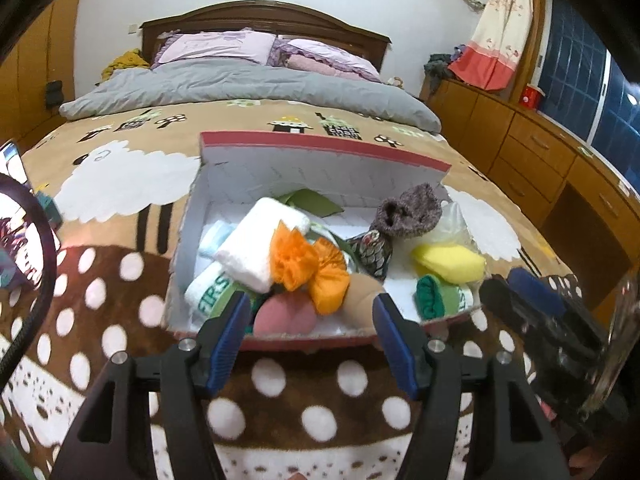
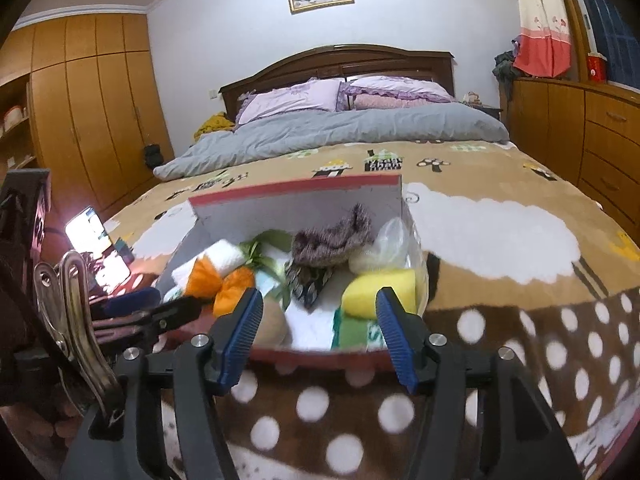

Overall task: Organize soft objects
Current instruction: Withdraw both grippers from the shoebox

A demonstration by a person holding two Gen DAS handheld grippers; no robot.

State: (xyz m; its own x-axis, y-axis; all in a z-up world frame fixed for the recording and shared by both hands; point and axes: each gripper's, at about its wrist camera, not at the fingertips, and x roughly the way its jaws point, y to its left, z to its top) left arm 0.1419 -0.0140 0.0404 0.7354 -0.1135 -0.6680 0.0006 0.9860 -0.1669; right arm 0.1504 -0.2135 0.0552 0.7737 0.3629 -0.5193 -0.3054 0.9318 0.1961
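step: soft objects (image 1: pixel 304 264) are being kept in the box (image 1: pixel 320 148) on the bed (image 1: pixel 120 272) | left hand-held gripper (image 1: pixel 312 320) and right hand-held gripper (image 2: pixel 318 320): jaws are being held apart, empty | advice: gripping is best done low and centred.

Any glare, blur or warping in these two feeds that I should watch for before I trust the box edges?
Left wrist view: heavy fisheye bends the box rim and the bed; dark vignette in the corners; the right gripper at the edge is smeared. Right wrist view: a lit screen on the left blows out white; the near box contents are slightly soft.
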